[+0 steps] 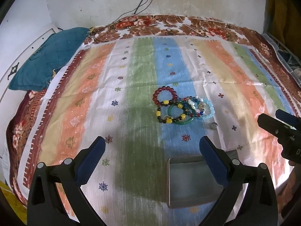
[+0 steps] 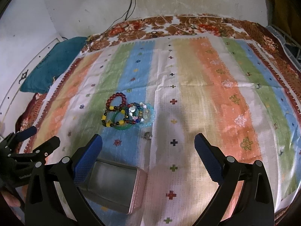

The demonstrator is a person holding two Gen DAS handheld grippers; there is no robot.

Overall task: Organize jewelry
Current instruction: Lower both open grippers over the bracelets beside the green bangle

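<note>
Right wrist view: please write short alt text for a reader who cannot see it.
A pile of beaded bracelets lies on a striped cloth, with an open metal tin nearer the camera. The right claw is open and empty above the cloth; the left claw shows at the left edge.

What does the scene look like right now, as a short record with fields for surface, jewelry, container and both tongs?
surface: striped pastel cloth over a floral bedspread
jewelry: dark red beaded bracelet, yellow and black beaded bracelet, green glossy bangle, light blue beaded bracelet, overlapping in one pile
small item: silver ring, apart from the pile
container: open grey metal tin, nothing visible inside
left tongs: open, holding nothing
right tongs: open, holding nothing
</note>
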